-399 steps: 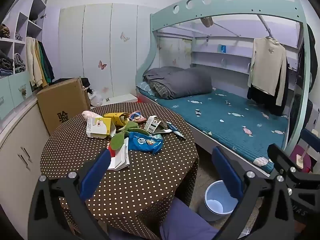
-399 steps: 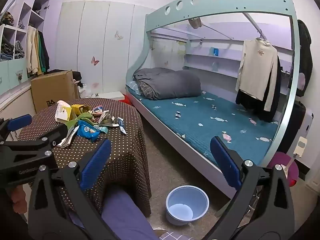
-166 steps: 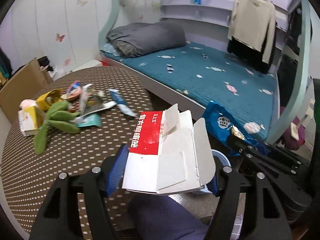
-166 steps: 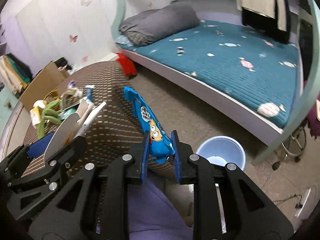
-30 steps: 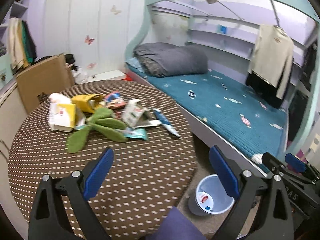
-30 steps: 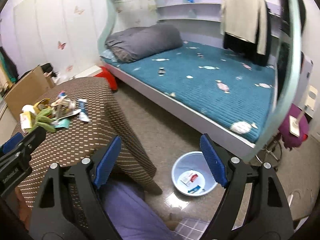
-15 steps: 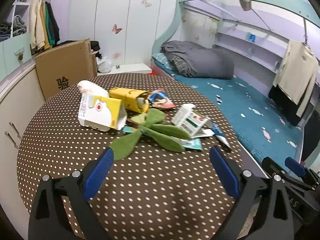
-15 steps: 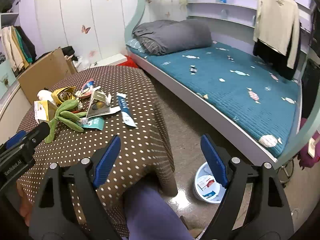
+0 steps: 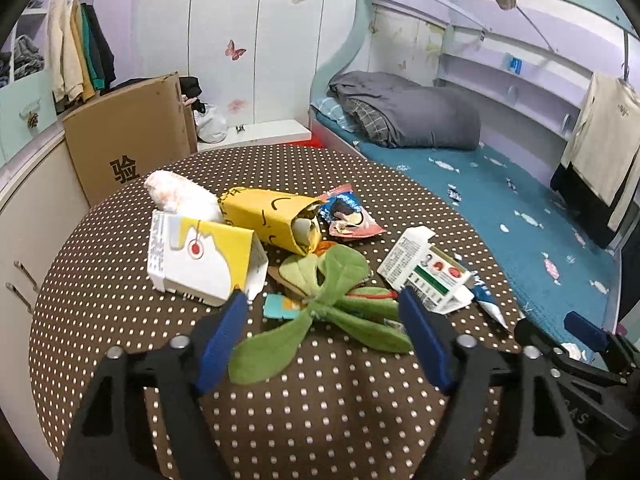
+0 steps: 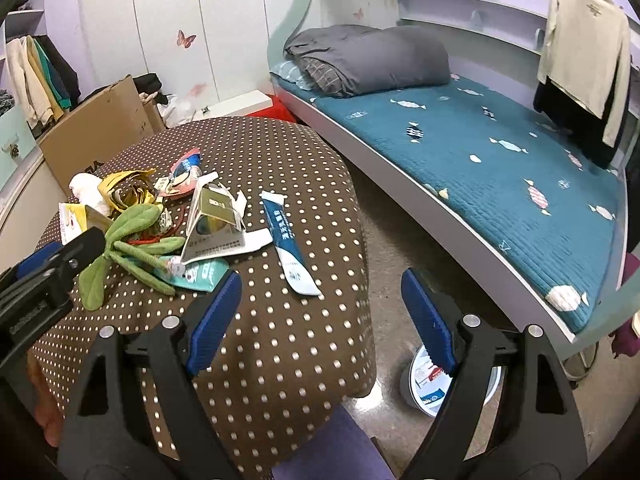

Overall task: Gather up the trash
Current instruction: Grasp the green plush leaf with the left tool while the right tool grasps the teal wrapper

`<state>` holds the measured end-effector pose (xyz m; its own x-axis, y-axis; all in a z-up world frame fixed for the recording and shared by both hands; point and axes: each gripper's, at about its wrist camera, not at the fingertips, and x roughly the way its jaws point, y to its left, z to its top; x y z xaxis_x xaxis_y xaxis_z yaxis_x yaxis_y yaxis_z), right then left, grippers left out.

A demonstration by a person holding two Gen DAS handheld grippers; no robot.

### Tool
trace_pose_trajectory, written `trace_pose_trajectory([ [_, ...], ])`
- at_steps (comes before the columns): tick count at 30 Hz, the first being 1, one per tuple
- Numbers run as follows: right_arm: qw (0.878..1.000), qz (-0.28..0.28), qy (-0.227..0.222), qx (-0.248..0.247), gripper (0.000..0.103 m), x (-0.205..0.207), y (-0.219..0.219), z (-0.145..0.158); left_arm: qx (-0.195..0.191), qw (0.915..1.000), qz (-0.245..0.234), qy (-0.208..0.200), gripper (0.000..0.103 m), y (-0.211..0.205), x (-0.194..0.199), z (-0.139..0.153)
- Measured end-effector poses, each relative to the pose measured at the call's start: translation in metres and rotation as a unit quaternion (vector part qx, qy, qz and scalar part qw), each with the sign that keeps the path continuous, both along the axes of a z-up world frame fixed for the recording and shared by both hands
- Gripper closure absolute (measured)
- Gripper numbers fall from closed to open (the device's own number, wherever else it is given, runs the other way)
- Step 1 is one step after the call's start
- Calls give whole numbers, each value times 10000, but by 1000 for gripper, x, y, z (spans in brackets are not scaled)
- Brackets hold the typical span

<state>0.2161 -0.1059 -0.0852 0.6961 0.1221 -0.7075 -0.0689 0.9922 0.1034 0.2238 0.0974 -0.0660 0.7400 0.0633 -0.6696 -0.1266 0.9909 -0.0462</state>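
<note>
Trash lies on a round table with a brown dotted cloth (image 9: 320, 400): a white and yellow carton (image 9: 200, 260), a yellow bag (image 9: 272, 220), a red and blue wrapper (image 9: 348, 216), a white and green box (image 9: 424, 280), a blue and white tube (image 10: 286, 236) and a teal wrapper (image 10: 200, 274). A green plush plant (image 9: 328, 312) lies among them. My left gripper (image 9: 320, 336) is open and empty, low over the plush. My right gripper (image 10: 320, 312) is open and empty over the table's right edge. The pale blue bin (image 10: 432, 380) on the floor holds trash.
A bunk bed with a teal mattress (image 10: 500, 168) runs along the right. A cardboard box (image 9: 128, 144) stands behind the table, next to cupboards (image 9: 24, 208) on the left. Bare floor (image 10: 400, 240) lies between table and bed.
Both grippers have moved forward and lower toward the trash pile. Both stay open and empty.
</note>
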Motion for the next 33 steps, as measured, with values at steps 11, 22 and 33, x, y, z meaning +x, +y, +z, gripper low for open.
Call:
trace_pose_trajectory([
  [11,10000,3,56,22,22,9,1,-2,15,9994,-116,315,91,1,23,-17],
  [22,9989,406,-245,-5,22,-10,18,19,-52,9985,101,-537,93,27,-30,37],
  [33,9802,1948,-338,-80,23,-11,89,21,-63,9944,799,-685,93,82,-71,46],
])
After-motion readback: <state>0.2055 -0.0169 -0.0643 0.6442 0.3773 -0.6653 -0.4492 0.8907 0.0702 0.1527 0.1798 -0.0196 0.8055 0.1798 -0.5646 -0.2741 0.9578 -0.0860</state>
